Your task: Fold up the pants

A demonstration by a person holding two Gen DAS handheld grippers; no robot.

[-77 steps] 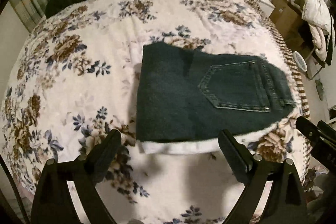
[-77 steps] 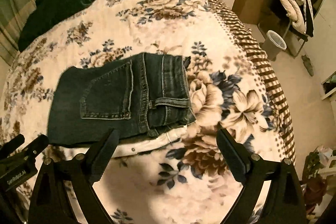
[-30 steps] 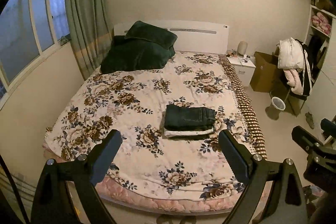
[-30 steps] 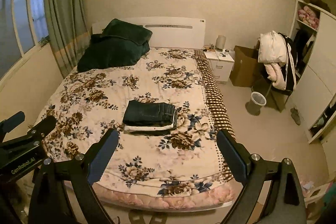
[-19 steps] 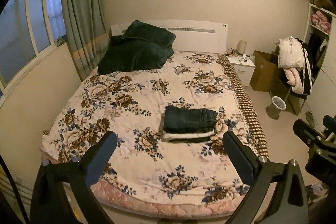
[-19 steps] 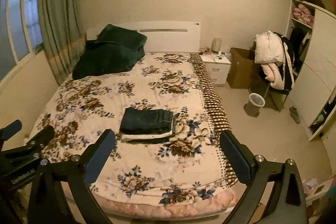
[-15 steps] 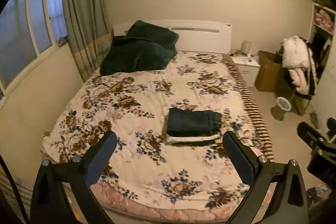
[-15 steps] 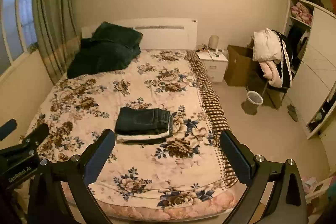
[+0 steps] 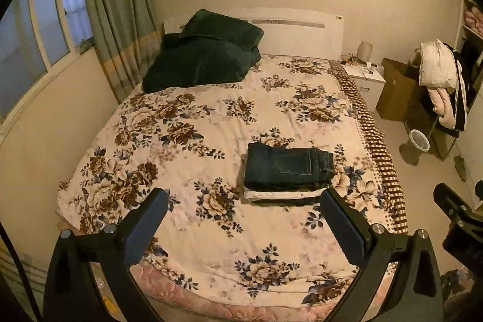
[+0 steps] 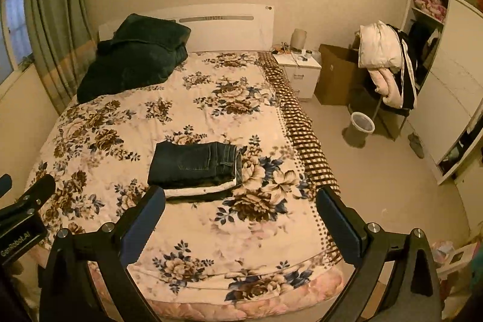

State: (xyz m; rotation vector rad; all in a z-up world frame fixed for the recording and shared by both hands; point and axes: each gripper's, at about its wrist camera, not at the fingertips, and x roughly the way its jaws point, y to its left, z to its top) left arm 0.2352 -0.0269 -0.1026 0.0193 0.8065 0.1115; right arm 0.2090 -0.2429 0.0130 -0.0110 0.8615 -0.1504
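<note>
We hold the left gripper [image 9: 241,219] and right gripper [image 10: 240,216] spread wide and empty, well back from the bed [image 9: 211,234] — the folded pants [image 9: 286,166] sit square atop the stack, so best leave them untouched.

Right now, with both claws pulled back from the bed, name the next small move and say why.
Probably none beyond lowering the claws: the jeans lie squarely folded on top of the stack on the bed, and the left claw and right claw hang open, empty, well clear of it.
</note>
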